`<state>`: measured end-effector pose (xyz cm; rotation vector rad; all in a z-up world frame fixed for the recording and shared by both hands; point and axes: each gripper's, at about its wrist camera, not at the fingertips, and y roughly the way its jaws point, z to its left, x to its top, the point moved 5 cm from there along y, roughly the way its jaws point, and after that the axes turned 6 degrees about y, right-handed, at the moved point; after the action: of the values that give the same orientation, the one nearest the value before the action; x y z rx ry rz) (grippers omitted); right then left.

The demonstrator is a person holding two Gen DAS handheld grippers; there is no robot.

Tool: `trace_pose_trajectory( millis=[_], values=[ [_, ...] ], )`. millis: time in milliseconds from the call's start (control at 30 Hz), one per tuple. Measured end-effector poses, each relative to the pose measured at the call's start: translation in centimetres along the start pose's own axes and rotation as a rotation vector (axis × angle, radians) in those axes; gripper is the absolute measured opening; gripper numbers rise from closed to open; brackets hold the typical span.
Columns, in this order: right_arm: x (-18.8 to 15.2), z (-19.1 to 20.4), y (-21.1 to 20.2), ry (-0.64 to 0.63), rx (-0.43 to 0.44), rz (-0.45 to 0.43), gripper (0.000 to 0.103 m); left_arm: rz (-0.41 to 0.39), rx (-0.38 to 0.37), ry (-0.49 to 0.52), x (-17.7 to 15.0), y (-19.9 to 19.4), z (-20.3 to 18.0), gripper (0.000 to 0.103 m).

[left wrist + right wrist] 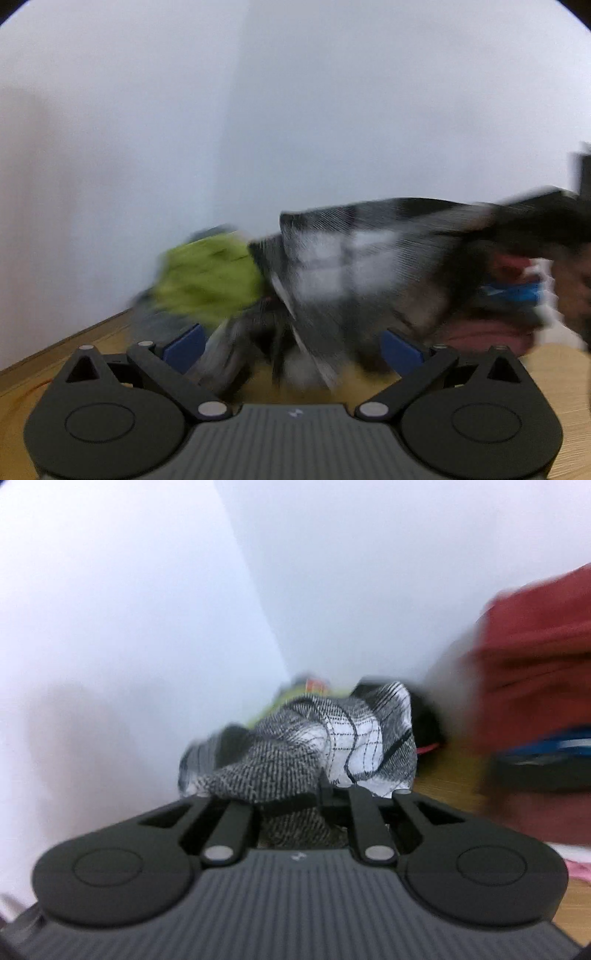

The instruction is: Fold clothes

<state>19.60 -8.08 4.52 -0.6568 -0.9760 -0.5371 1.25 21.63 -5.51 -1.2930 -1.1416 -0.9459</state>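
A black-and-white plaid garment (343, 266) hangs blurred in front of my left gripper (291, 347), whose blue pads (184, 347) stand wide apart with the cloth's lower end between them, not pinched. In the right wrist view my right gripper (325, 794) is shut on the same plaid garment (332, 738), which bunches up over the closed fingers. The other gripper (546, 218) shows dark at the right edge of the left wrist view, holding the cloth's far end.
A lime-green garment (207, 277) lies behind on the wooden table (92, 339). A stack of red and blue clothes (535, 646) sits at the right. White walls meet in a corner behind the pile.
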Motion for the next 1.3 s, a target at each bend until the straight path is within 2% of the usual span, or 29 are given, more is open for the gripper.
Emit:
trace_pose_trajectory(
  millis=[67,133,167,200,233,300,367,400,467,567,600,667,700,767,800,900,967,1100,1133,1200,1300],
  values=[
    [-0.6,-1.8,-9.4,-0.037,-0.016,-0.045,0.016,-0.019,-0.077,-0.024,0.8,-0.1,-3.0,0.103],
    [-2.9,-4.7,-16.2,-0.027,-0.076,-0.01,0.02,0.01,-0.143,-0.045,0.3,-0.1,-6.6,0.103],
    [-4.5,-6.5,-18.7,-0.028,-0.141,0.03,0.027,0.046,-0.183,-0.017,-0.2,0.4,-8.6,0.103],
    [-6.5,-8.8,-20.6,-0.021,-0.257,0.095,0.033,0.077,-0.212,0.021,-0.9,0.8,-10.6,0.103],
    [-9.2,-12.2,-23.7,0.019,-0.428,0.172,0.045,0.093,-0.224,0.056,-1.8,0.6,-12.6,0.103],
    [-13.4,-17.4,-29.2,0.171,-0.695,0.244,0.046,0.106,-0.261,0.118,-2.6,0.1,-15.3,0.103],
    [-16.4,-20.1,-35.9,0.288,-0.814,0.208,0.047,0.132,-0.291,0.168,-3.3,-0.7,-17.3,0.103],
    [-17.2,-20.8,-38.3,0.319,-0.841,0.18,0.048,0.155,-0.298,0.181,-3.8,-1.0,-18.1,0.103],
    [-17.8,-20.6,-40.9,0.306,-0.857,0.16,0.071,0.196,-0.323,0.192,-5.7,-2.1,-20.7,0.103],
    [-17.5,-19.2,-38.6,0.16,-0.786,0.166,0.082,0.272,-0.408,0.239,-8.7,-1.9,-23.3,0.103],
    [-17.2,-17.8,-36.9,0.109,-0.736,0.159,0.082,0.302,-0.408,0.263,-9.7,0.5,-25.0,0.103],
    [-16.3,-14.7,-33.4,0.012,-0.634,0.156,0.083,0.367,-0.402,0.294,-11.9,1.8,-25.3,0.103],
    [-16.4,-13.4,-31.6,-0.036,-0.589,0.18,0.083,0.398,-0.401,0.308,-12.9,2.4,-25.3,0.103],
    [-17.7,-11.2,-27.8,-0.121,-0.501,0.306,0.082,0.457,-0.41,0.306,-14.0,3.2,-24.6,0.103],
    [-18.7,-10.2,-25.9,-0.152,-0.489,0.376,0.082,0.488,-0.383,0.296,-14.0,3.5,-24.3,0.103],
    [-20.5,-8.2,-23.4,-0.26,-0.519,0.418,0.082,0.536,-0.301,0.239,-14.2,4.2,-21.5,0.103],
    [-20.4,-6.4,-22.7,-0.377,-0.462,0.416,0.083,0.521,-0.244,0.179,-13.7,3.9,-18.8,0.103],
    [-19.2,-2.8,-19.2,-0.564,-0.113,0.59,0.083,0.46,-0.106,0.127,-11.5,2.4,-14.2,0.103],
    [-19.1,-1.8,-17.4,-0.597,-0.065,0.621,0.084,0.442,-0.072,0.126,-10.9,2.0,-13.3,0.103],
    [-19.4,-0.2,-13.8,-0.637,-0.014,0.647,0.084,0.416,-0.039,0.13,-9.9,1.2,-11.3,0.103],
    [-22.0,2.4,-8.1,-0.681,0.011,0.686,0.084,0.382,-0.033,0.097,-8.1,-0.3,-9.1,0.103]
  ],
)
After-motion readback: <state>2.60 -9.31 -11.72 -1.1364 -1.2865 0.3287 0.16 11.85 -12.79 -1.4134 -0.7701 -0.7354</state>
